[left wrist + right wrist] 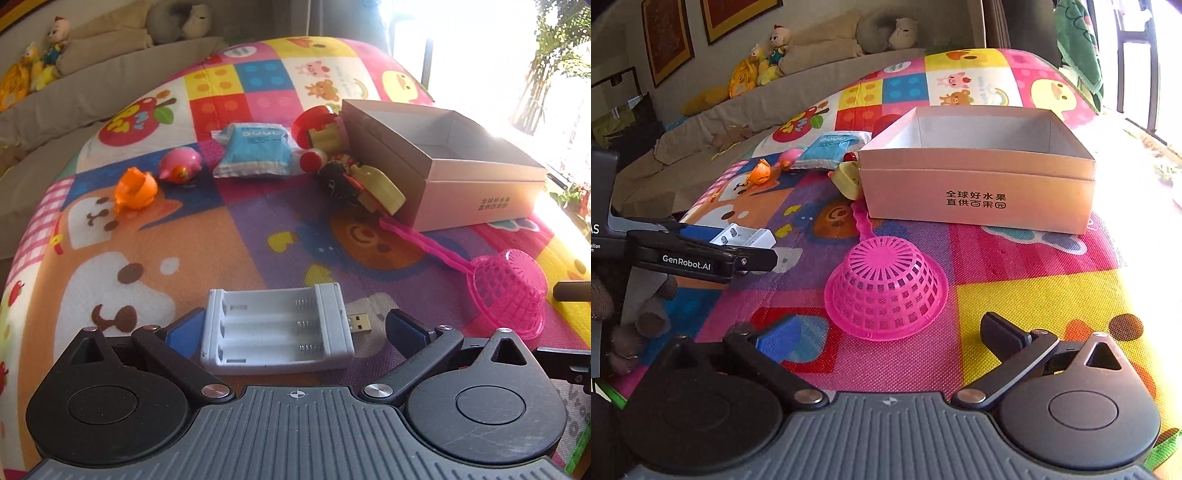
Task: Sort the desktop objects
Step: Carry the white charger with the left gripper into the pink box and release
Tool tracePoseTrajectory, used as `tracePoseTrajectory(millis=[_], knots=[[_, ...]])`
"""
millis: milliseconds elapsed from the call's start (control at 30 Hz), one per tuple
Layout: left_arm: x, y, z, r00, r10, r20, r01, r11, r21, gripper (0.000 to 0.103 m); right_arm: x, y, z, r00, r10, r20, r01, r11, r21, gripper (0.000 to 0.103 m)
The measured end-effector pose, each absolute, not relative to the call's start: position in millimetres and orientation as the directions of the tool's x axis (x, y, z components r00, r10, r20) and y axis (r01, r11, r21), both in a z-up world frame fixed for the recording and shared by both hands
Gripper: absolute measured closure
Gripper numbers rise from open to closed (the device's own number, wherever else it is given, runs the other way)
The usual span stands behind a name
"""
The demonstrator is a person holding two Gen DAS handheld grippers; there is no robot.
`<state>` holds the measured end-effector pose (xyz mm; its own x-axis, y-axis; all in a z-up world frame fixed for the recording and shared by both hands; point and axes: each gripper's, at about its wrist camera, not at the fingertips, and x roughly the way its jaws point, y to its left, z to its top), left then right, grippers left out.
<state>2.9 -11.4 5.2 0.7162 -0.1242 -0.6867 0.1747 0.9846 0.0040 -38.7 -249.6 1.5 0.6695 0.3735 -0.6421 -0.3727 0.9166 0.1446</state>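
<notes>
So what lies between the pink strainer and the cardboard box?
In the right wrist view, only bare play mat separates the strainer's bowl from the box; its handle reaches toward the box.

box [979,199]: "全球好水果 直供百果园" | left gripper [713,258]: "GenRobot.AI" | blue packet [827,146]: print seemingly unreadable

White battery holder [277,328] lies flat on the mat, slots up, no cells. Pink mesh strainer [886,288] sits dome-up beside it. Open cardboard box [979,177] behind.
</notes>
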Motion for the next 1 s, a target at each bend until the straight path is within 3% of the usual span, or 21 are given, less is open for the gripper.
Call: tracePoseTrajectory(millis=[333,367,433,633,700,833,900,1000], knots=[[-3,-11,4,0.725,-0.107,-0.681,0.173,0.985,0.028,0.002,-22,-228,19,0.688,0.391,-0.611,-0.467,0.884,0.040,0.001],[-5,-10,5,0.726,-0.113,-0.678,0.172,0.985,0.020,0.005,-15,-225,19,0.678,0.391,-0.622,-0.466,0.883,0.047,0.004],[-9,-8,7,0.731,-0.111,-0.674,0.164,0.986,0.015,0.009,-2,-221,15,0.642,0.392,-0.659,-0.468,0.881,0.067,0.024],[-29,2,18,0.748,-0.116,-0.654,0.164,0.986,0.013,0.009,-17,-217,30,0.628,0.430,-0.649,-0.520,0.852,0.061,0.029],[-35,5,34,0.760,-0.158,-0.630,0.187,0.982,-0.021,0.009,-33,-220,49,0.622,0.478,-0.620,-0.564,0.823,0.068,0.029],[-38,-4,88,0.845,-0.215,-0.489,0.243,0.970,-0.005,0.009,-51,-236,105,0.708,0.507,-0.492,-0.573,0.819,0.020,0.029],[-31,-14,117,0.878,-0.248,-0.410,0.278,0.961,0.014,0.009,-48,-252,139,0.795,0.452,-0.406,-0.501,0.865,-0.017,0.042],[-8,-43,143,0.899,-0.298,-0.322,0.336,0.939,0.068,0.009,-32,-270,160,0.890,0.329,-0.316,-0.367,0.928,-0.068,0.049]])
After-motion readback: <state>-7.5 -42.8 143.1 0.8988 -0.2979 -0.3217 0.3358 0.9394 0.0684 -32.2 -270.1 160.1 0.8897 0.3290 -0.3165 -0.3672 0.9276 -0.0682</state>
